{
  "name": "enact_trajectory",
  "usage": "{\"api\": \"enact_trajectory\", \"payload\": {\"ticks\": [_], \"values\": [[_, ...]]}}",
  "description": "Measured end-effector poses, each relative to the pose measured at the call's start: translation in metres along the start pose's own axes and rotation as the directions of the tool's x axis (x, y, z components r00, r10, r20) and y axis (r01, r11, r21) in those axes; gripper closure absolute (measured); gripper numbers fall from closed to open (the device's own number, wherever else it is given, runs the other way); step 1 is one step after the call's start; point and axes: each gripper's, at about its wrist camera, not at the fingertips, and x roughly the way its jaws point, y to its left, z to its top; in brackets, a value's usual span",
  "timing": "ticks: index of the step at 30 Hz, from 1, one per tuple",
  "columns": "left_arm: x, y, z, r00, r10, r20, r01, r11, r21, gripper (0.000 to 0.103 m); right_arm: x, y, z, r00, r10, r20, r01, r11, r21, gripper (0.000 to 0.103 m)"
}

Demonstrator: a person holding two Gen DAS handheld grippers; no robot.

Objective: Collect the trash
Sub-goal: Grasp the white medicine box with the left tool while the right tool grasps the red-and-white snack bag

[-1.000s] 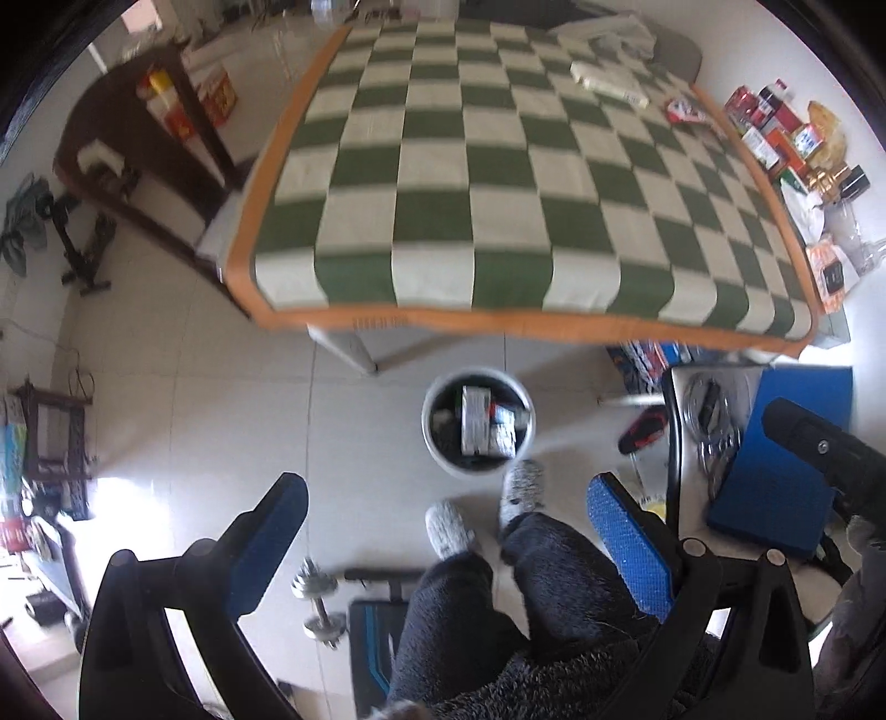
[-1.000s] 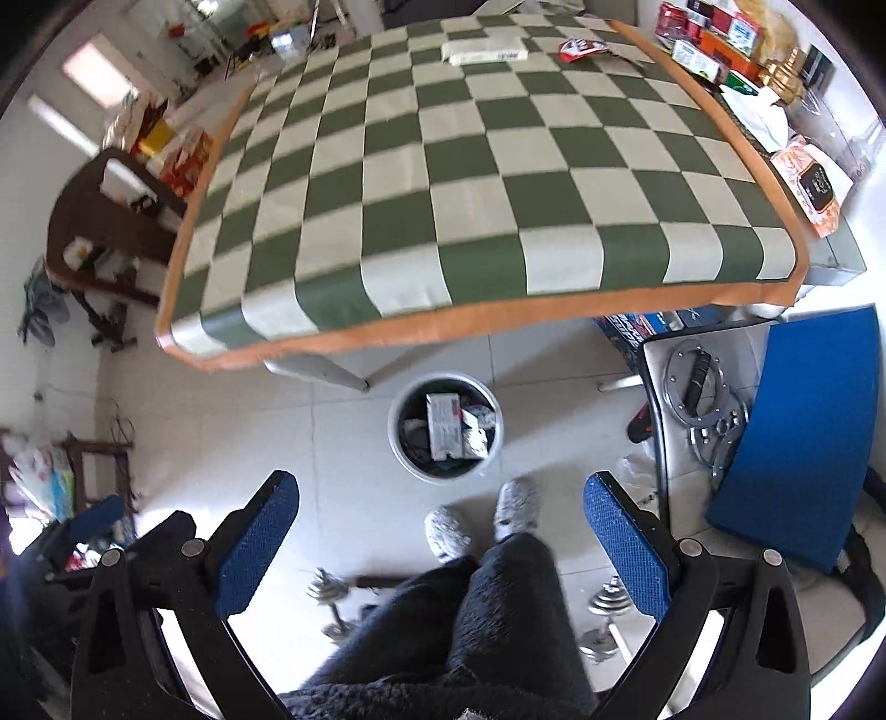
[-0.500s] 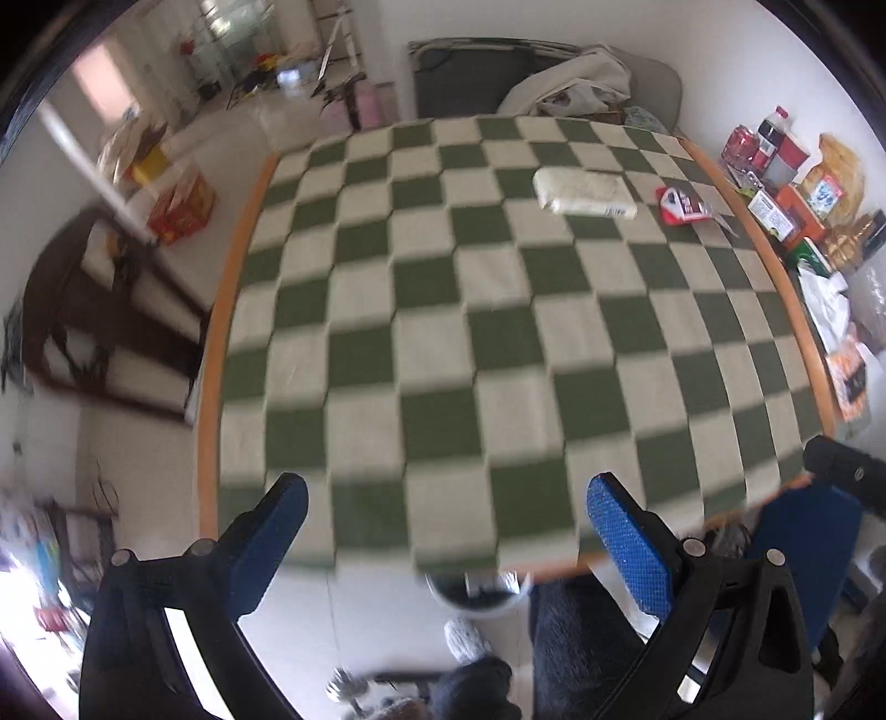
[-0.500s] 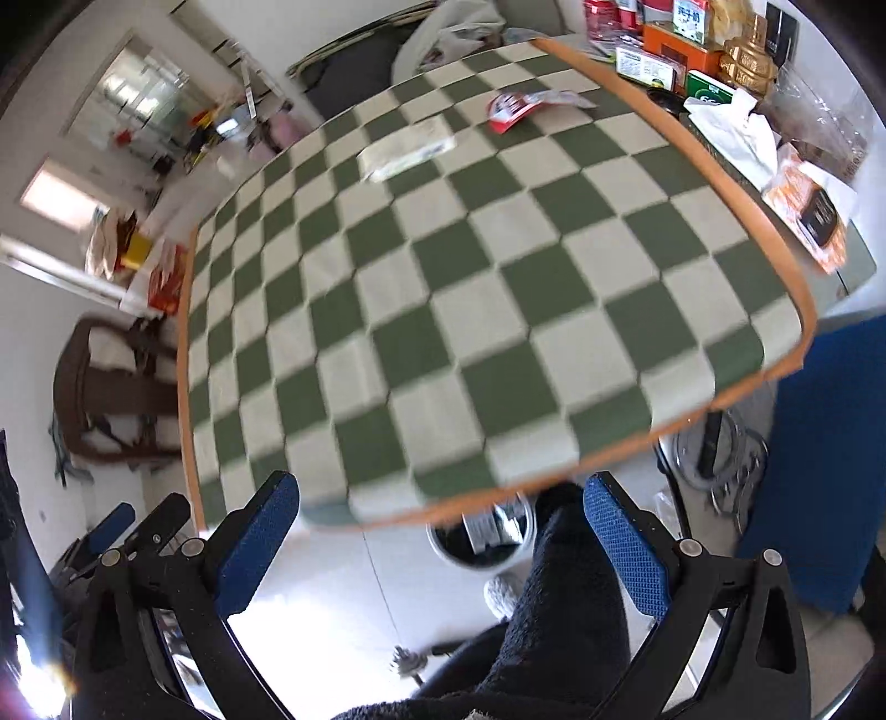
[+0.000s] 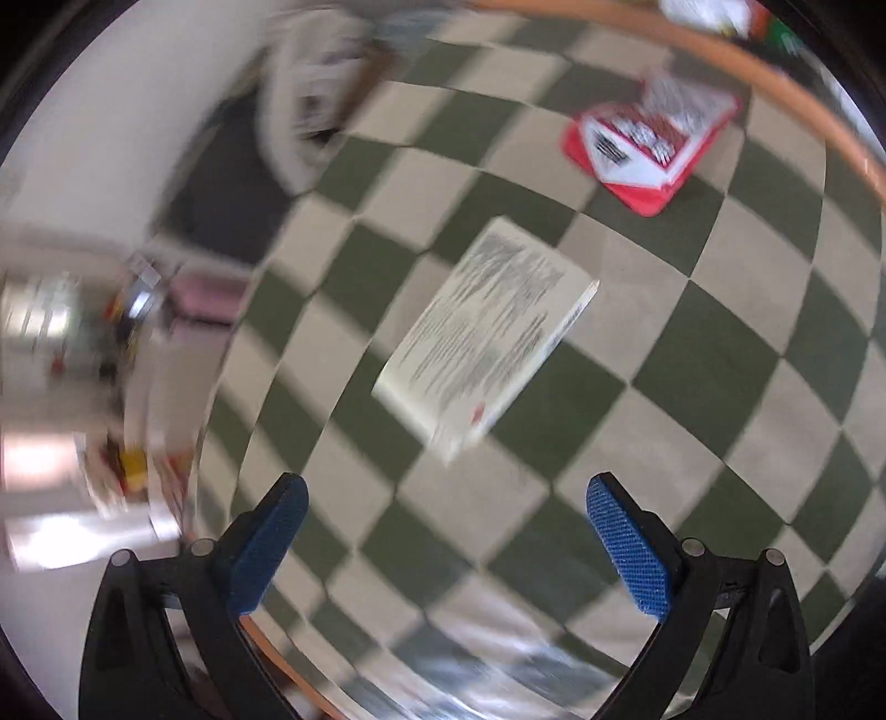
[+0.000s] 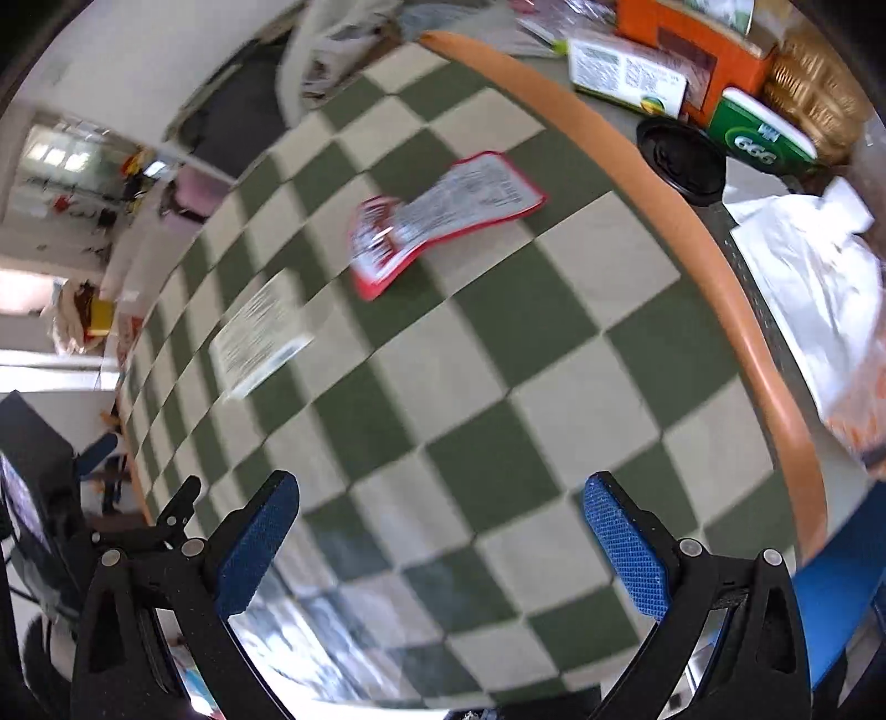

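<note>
Left gripper (image 5: pixel 446 529), black-framed with blue textured pads: jaws spread wide, nothing between them, held above the green-and-cream checked cloth with orange border (image 5: pixel 692 382) covering the table. Straight ahead of those jaws, a flat white printed carton (image 5: pixel 487 338), lying on the cloth, skewed to the checks, well inside the table's edges. Beyond it, nearer the far right edge, a red-and-white crumpled wrapper (image 5: pixel 645 149), flat on the cloth, apart from the carton. Much motion blur in this view; print on both pieces unreadable.

Right gripper (image 6: pixel 440 531), same build: jaws likewise wide apart and empty, poised over the cloth (image 6: pixel 559 387) near the table's right edge. From here, the red-and-white wrapper (image 6: pixel 443 221) toward the far right corner, the white carton (image 6: pixel 257 332) to its left and closer to the far left edge, the two not touching. Neither gripper in contact with either piece.

Past the orange border, along the bare right strip of the table: a black round lid (image 6: pixel 681 158), a green box (image 6: pixel 761 130), an orange box (image 6: pixel 695 52), a white plastic bag (image 6: pixel 814 277). Beside the near right corner, a blue chair seat (image 6: pixel 841 581).
</note>
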Motion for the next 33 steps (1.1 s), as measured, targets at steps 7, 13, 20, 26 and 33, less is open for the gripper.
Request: {"api": "enact_trajectory", "payload": {"ticks": [7, 13, 20, 26, 33], "values": [[0.065, -0.016, 0.051, 0.993, -0.017, -0.115, 0.047, 0.963, 0.264, 0.000, 0.043, -0.029, 0.052, 0.997, 0.037, -0.066, -0.030, 0.995, 0.094, 0.000], [0.064, 0.003, 0.066, 0.976, -0.176, -0.127, 0.196, 0.966, 0.167, 0.018, 0.068, -0.037, 0.076, 0.987, 0.154, -0.049, -0.142, 0.970, 0.197, 0.000], [0.056, 0.018, 0.063, 0.968, -0.213, -0.136, 0.203, 0.975, -0.085, 0.021, 0.110, -0.039, 0.097, 0.952, 0.294, 0.089, -0.305, 0.878, 0.370, 0.000], [0.055, 0.053, 0.036, 0.920, -0.369, -0.131, 0.228, 0.777, -0.587, 0.021, 0.112, -0.011, 0.115, 0.936, 0.295, 0.193, -0.347, 0.868, 0.355, 0.027], [0.046, 0.055, 0.016, 0.895, -0.438, -0.089, 0.253, 0.660, -0.707, 0.019, 0.110, 0.011, 0.119, 0.948, 0.225, 0.226, -0.283, 0.922, 0.265, 0.080]]}}
